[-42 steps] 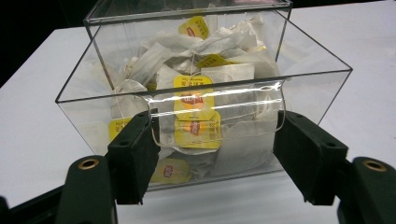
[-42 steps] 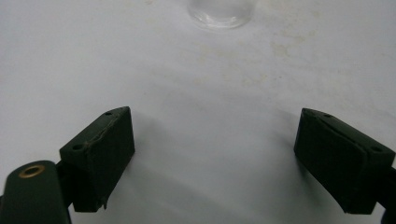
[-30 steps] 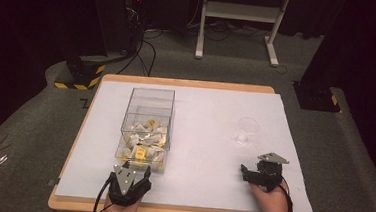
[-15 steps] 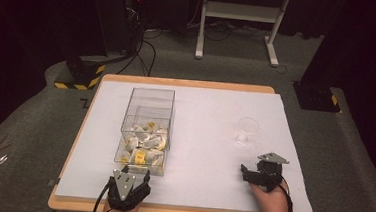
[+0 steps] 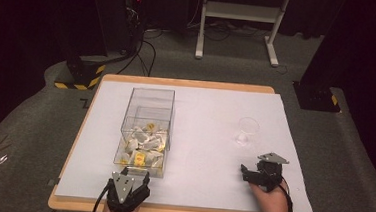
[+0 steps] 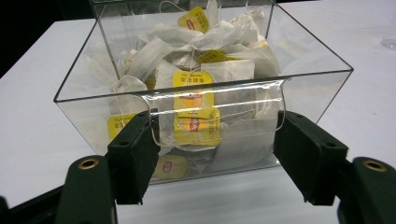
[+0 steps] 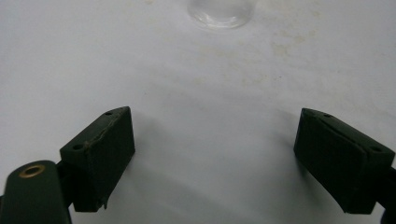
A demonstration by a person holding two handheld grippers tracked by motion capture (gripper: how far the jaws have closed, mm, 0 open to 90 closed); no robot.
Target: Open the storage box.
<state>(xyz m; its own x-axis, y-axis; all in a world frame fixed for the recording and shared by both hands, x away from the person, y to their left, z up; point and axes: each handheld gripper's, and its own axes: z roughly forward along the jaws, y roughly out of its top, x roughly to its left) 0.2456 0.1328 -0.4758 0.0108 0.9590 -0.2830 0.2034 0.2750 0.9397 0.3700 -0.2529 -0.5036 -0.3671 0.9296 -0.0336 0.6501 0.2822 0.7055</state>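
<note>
High view. A wooden table [image 5: 187,84] covered by a white sheet [image 5: 210,117] is seen on a grey carpeted floor [image 5: 29,125]; the room behind is dark, with a white metal stand [image 5: 242,19], black cables [image 5: 145,48] and a black base marked with yellow-and-black stripes [image 5: 83,73]. A clear plastic box [image 5: 147,128] filled with tea bags [image 5: 145,145] is placed left of centre, and a small clear glass [image 5: 247,130] stands to the right. The left gripper [image 5: 129,182] is held at the near edge, just before the box; the right gripper [image 5: 251,174] rests near the glass, apart from it.

Left gripper view. The box [image 6: 201,88] is shown directly ahead, its near wall between the spread jaws, which are not seen to press on it. White tea bags with yellow tags [image 6: 194,100] are piled inside. The white sheet [image 6: 32,116] extends on both sides.

Right gripper view. The jaws are spread wide over the bare, faintly stained sheet [image 7: 210,93], with nothing between them. The base of the glass [image 7: 219,11] is seen at the top edge.
</note>
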